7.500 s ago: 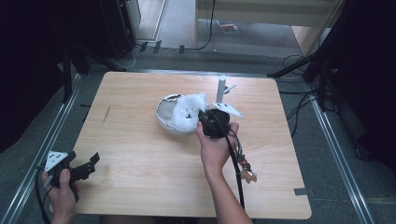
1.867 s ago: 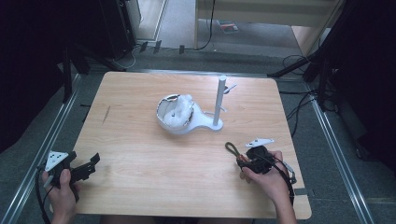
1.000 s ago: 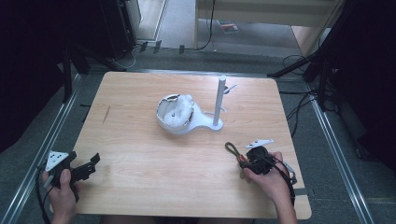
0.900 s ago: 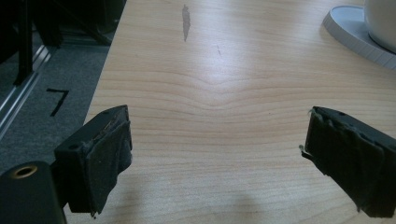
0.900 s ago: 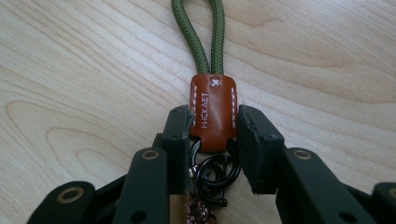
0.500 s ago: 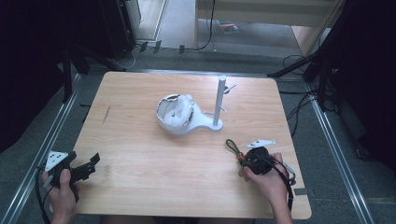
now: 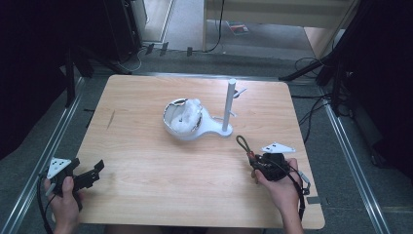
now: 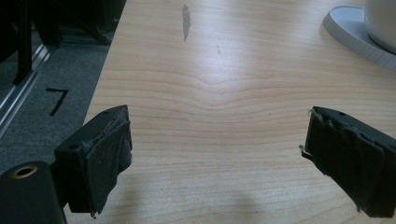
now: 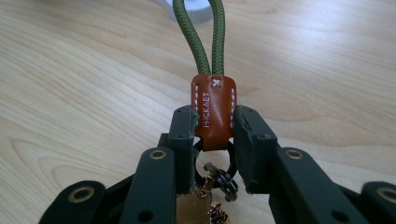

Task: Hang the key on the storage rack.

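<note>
At the near edge of the desk (image 7: pixel 146 185) a person's two hands each hold a gripper. At about 7 o'clock, the left gripper (image 7: pixel 92 174) rests with its fingers (image 8: pixel 100 158) spread wide over bare wood, nothing between them. At about 4 o'clock, the right gripper (image 7: pixel 253 162) has just been closing, and its fingers (image 9: pixel 184 135) now pinch the brown leather tab (image 9: pixel 213 112) of a keychain (image 7: pixel 246 150) from both sides. A second ago the fingers stood wider around the tab; now the pads press on it, so the grasp looks secured and the keychain seems ready to be lifted. The keychain's green cord loop (image 7: pixel 242 143) points away from the hand toward 12 o'clock, and small metal rings (image 9: pixel 217 179) hang behind the tab. Farther off, near the desk's centre, stands one white stand (image 7: pixel 227 105) with an upright post and short pegs, probably where the loop is meant to hang. Just left of the post, on its base, sits one white rounded object (image 7: pixel 182 117). Count: two grippers, one keychain, one stand, one white object.
</note>
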The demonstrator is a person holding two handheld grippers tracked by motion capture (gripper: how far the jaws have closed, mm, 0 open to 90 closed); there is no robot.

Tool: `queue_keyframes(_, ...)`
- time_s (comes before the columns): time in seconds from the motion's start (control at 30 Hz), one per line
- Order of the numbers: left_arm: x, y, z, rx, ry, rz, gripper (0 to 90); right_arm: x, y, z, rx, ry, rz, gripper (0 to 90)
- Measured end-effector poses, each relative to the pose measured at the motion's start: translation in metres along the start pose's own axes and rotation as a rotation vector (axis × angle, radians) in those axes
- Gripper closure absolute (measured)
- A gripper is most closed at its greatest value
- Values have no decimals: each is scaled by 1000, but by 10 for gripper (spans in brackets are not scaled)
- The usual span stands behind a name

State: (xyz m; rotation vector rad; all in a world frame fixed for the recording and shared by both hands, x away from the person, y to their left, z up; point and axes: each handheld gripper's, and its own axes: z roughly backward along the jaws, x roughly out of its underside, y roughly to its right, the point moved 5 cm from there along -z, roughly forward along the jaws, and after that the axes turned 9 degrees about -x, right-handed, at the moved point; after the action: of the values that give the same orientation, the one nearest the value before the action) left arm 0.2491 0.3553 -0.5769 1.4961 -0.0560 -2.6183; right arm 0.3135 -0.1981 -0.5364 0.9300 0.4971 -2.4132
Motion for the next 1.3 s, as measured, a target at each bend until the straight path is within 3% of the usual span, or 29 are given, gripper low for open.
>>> queue_keyframes(0.33, 0, 0, 0, 0, 0, 0, 79, -11, -4, 9, -4, 99, -9, 707)
queue_keyframes(0.47, 0, 0, 0, 1, -1, 0, 80, -18, -7, 14, 8, 158, 13, 708)
queue_keyframes(0.73, 0, 0, 0, 1, 0, 0, 79, -27, -12, 22, 12, 224, 19, 708)
queue_keyframes(1.3, 0, 0, 0, 1, -1, 0, 79, -47, -23, 35, 15, 306, 27, 708)
